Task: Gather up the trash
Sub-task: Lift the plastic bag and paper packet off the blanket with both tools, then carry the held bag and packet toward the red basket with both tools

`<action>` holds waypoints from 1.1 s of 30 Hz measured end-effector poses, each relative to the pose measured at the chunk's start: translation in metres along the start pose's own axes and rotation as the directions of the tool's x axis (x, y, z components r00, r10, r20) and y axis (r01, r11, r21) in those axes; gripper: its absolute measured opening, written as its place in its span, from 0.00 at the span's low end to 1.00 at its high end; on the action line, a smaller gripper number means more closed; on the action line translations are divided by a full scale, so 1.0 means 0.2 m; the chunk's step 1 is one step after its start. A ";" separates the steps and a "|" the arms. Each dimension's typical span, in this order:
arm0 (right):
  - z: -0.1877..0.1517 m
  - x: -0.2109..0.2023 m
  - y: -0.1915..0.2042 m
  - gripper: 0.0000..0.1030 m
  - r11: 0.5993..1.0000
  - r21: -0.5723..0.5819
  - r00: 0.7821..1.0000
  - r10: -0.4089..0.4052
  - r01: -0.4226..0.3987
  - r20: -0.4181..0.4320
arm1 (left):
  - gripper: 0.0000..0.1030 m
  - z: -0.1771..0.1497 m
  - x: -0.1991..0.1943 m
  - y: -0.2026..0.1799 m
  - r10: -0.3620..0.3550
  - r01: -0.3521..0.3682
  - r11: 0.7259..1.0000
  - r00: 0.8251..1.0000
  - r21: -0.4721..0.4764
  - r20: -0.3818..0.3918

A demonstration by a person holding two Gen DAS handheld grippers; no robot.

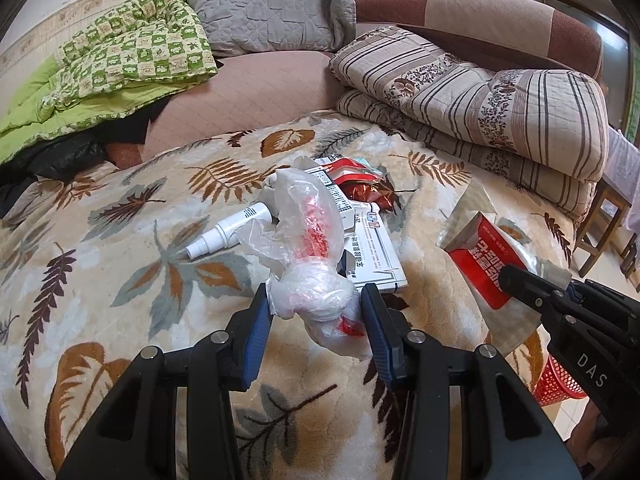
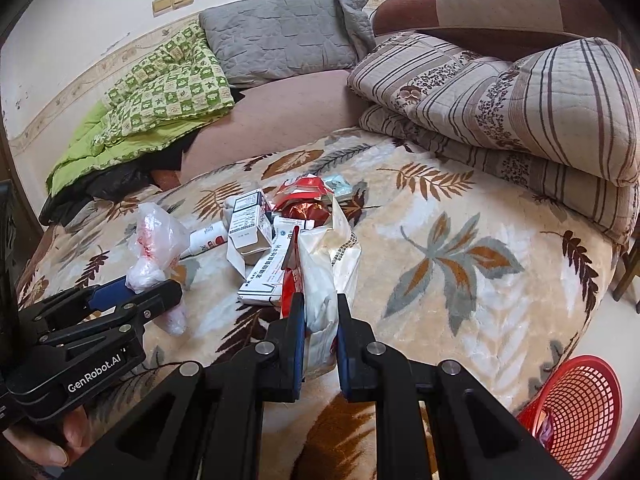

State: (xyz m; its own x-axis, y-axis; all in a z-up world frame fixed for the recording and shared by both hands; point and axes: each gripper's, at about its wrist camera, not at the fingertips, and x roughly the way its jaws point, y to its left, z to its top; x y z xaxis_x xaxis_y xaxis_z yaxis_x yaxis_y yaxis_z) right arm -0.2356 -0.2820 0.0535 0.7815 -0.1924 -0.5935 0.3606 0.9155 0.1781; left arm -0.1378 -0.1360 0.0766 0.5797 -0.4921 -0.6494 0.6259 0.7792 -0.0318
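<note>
A pile of trash lies on the leaf-patterned blanket (image 1: 120, 264): a white medicine box (image 1: 376, 252), a white spray bottle (image 1: 228, 230), red wrappers (image 1: 360, 184). My left gripper (image 1: 316, 312) is shut on a crumpled clear plastic bag (image 1: 308, 240) with red print; it also shows in the right wrist view (image 2: 154, 240). My right gripper (image 2: 320, 332) is shut on a red and white snack packet (image 2: 324, 272), held above the blanket; the packet shows in the left wrist view (image 1: 486, 264).
A red mesh basket (image 2: 580, 404) stands on the floor at the bed's lower right; it also shows in the left wrist view (image 1: 554, 380). Folded striped quilts (image 1: 500, 108), a green checked quilt (image 1: 132, 52) and a grey pillow (image 1: 264, 4) lie behind the pile.
</note>
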 end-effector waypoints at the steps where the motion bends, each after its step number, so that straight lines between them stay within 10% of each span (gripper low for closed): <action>1: 0.00 0.00 0.00 0.14 1.000 0.000 1.000 -0.004 0.004 0.000 | 0.42 0.00 0.00 0.00 0.003 -0.003 1.000 1.000 0.002 0.001; 26: -0.04 -0.08 -0.04 0.14 0.999 0.031 0.999 -0.033 0.034 -0.021 | 0.42 0.00 0.02 -0.02 -0.019 0.019 0.999 1.000 0.029 -0.002; 33: -0.04 -0.20 -0.20 0.14 0.994 0.110 0.999 -0.024 0.026 -0.023 | 0.42 -0.02 -0.01 -0.13 -0.235 0.237 0.970 0.971 0.063 -0.038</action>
State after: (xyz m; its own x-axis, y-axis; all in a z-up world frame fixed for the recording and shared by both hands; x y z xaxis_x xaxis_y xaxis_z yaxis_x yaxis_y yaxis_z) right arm -0.2857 -0.3088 0.0632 0.7606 -0.2058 -0.6158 0.4346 0.8659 0.2475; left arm -0.1577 -0.1535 0.0757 0.3964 -0.6460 -0.6524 0.7768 0.6147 -0.1366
